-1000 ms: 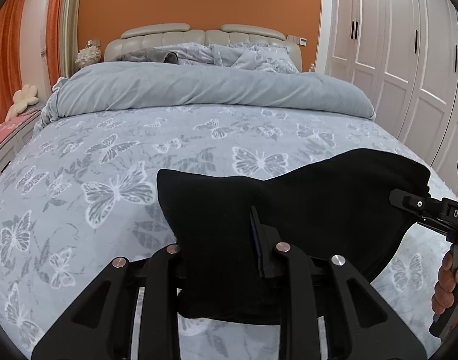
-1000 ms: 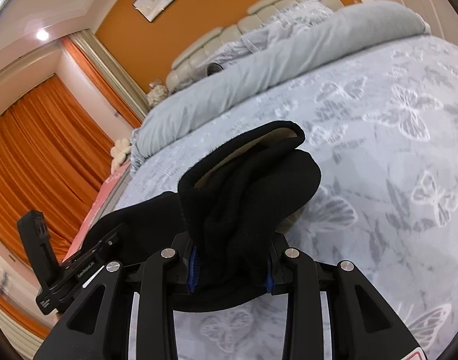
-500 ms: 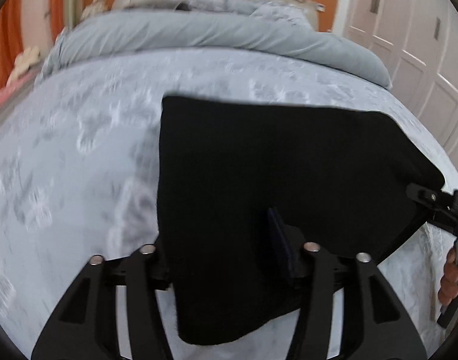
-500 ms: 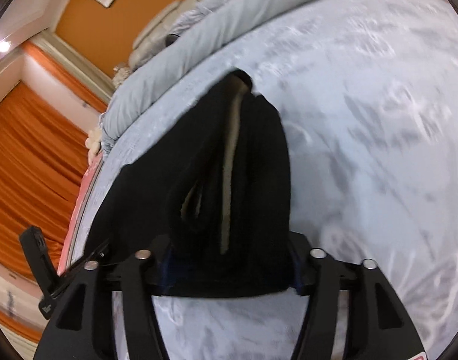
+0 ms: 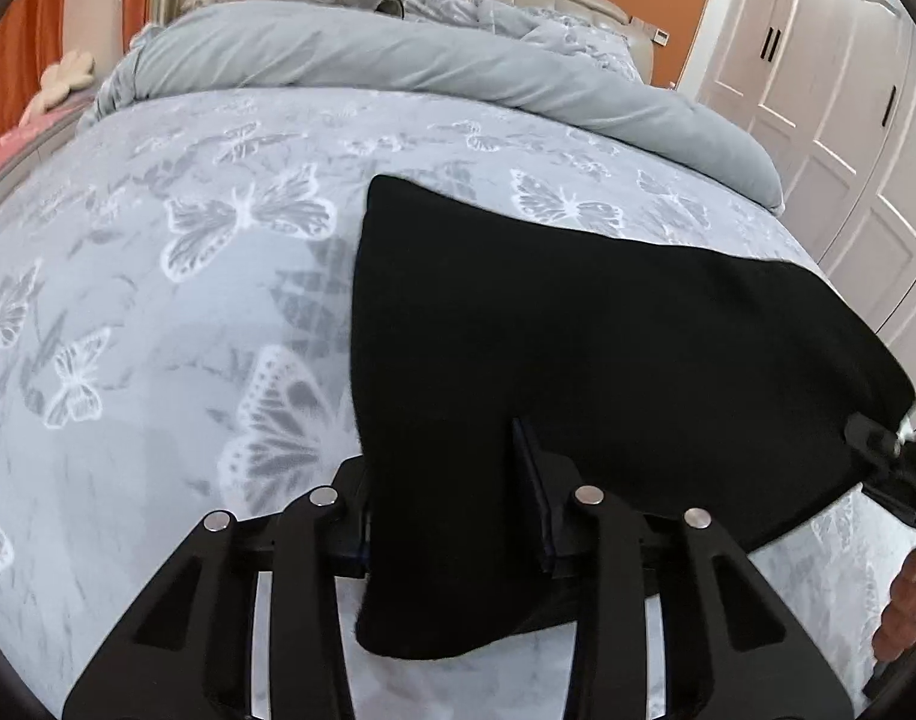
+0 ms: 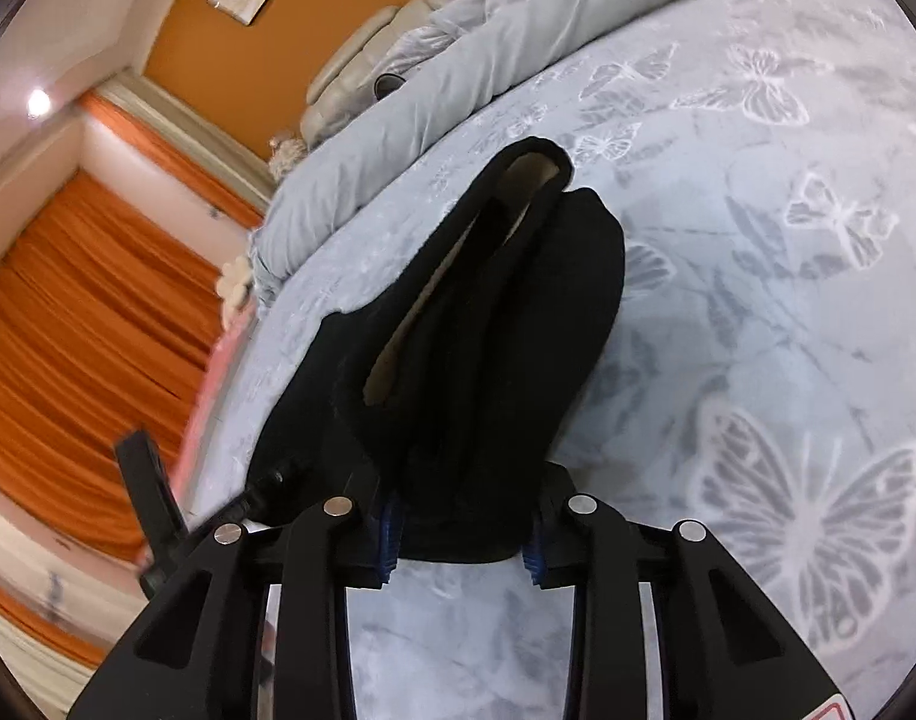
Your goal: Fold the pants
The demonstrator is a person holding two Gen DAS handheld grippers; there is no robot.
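Observation:
Folded black pants (image 5: 607, 330) lie low over the butterfly-print bed cover (image 5: 158, 330), stretched between my two grippers. In the left wrist view my left gripper (image 5: 446, 480) has the pants' near left edge between its fingers; the jaws are closing and the cloth fills the gap. In the right wrist view the other end of the pants (image 6: 487, 330) shows stacked layers with a tan lining. My right gripper (image 6: 460, 534) is closing on that bunched end, blue pads against the cloth. The right gripper also shows at the left view's far right edge (image 5: 877, 450).
A rolled grey duvet (image 5: 398, 66) and pillows lie across the head of the bed. White wardrobe doors (image 5: 817, 90) stand to the right, orange curtains (image 6: 68, 330) to the left. A hand (image 5: 901, 618) holds the right gripper's handle.
Both grippers have sunk toward the bed and tipped down, and the pants now spread flatter over the cover. Both pairs of jaws stood wider half a second ago and have narrowed on the cloth again.

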